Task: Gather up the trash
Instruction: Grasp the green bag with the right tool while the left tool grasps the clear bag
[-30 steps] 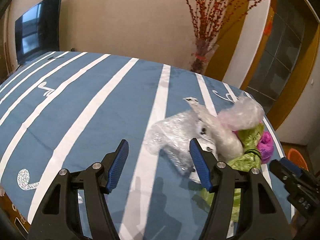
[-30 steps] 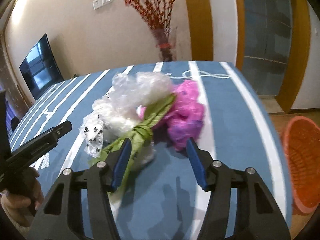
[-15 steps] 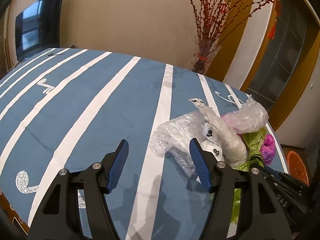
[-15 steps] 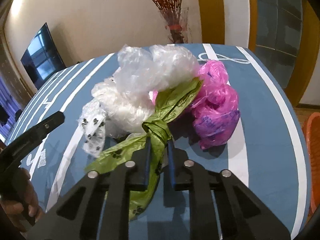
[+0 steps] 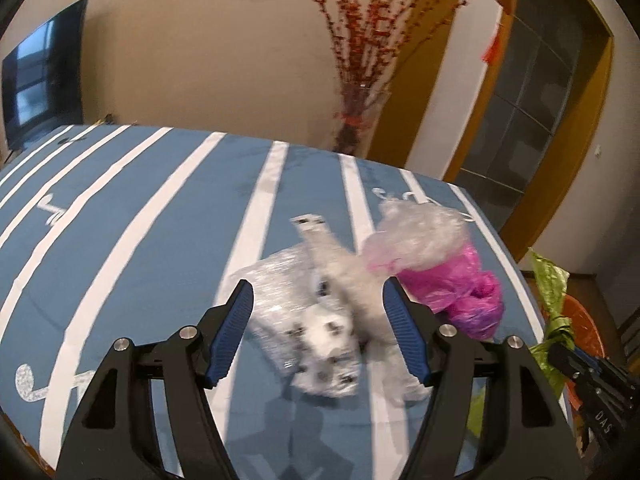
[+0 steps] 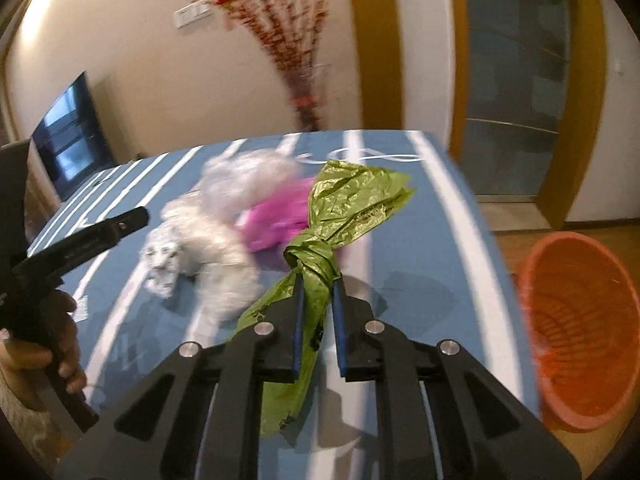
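Closest to us, our right gripper [image 6: 316,286] is clamped on the green bag [image 6: 320,256], the blue pads pinching it just below its knot. The knot is the right place to hold: the film is twisted tight there, so we judge it gives the pads something thick to bite, where a single loose sheet would likely slide out. The bag looks light and limp; its tail droops under the gripper and its upper flap fans out ahead of the tips. We expect it to swing and flutter rather than resist, so a steady carry should matter more than force.

Off to the right of that gripper, down on the floor, stands the orange basket [image 6: 576,332], mouth tilted toward us, where we judge the bag belongs.

Our left gripper [image 5: 316,324] has its fingers spread wide with nothing between the pads. Just ahead of its tips lies the white printed wrapper [image 5: 320,332], blurred, with crinkly clear film [image 5: 276,276] beside it. Both look feather-light and slippery, so we would take a bunched fold, not an edge.

Further ahead and to the right sit the pink bag [image 5: 460,280] and a puff of clear plastic [image 5: 420,228] resting on it, all on the blue striped tablecloth [image 5: 160,220].
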Tool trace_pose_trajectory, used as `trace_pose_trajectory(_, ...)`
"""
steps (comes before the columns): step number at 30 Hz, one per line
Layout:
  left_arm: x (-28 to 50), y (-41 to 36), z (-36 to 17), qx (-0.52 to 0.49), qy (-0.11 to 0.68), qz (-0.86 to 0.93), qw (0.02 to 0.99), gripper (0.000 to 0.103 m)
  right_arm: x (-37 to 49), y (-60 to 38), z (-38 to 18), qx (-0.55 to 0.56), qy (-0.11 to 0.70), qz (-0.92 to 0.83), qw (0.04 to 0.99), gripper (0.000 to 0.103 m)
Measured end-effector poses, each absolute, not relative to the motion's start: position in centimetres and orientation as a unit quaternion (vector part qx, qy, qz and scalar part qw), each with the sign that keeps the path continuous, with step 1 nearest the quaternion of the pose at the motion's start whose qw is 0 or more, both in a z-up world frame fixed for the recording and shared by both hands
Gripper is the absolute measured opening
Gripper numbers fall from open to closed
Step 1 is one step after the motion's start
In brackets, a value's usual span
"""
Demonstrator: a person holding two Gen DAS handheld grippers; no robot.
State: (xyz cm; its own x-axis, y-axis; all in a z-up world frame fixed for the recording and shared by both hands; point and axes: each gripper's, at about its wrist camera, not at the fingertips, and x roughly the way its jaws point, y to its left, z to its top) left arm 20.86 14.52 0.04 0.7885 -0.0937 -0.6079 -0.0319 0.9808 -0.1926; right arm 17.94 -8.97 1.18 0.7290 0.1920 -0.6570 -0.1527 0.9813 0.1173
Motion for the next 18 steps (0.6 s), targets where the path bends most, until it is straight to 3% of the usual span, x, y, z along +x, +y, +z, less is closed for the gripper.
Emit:
trace_pose_trajectory(6,23.3,11.6,0.9,-0.081,0.329,-0.036,0.94,0.072,18.0,-13.5,1.4,0.056,0.353,0.047,0.933,0.014)
trace_pose_trajectory(11,26.9,9.2,1.6,-0.06,0.332,-0.049,0.94,0.087,18.3,-15.6,1.1,0.067,0.351,0.034,0.933,0.014)
trace_pose_trajectory(18,31.7,7.2,-0.2,-0.021,0.384,-0.073,0.92,0.088,18.7,-17.1,0.2,0.075,0.359,0.023,0.93,0.014)
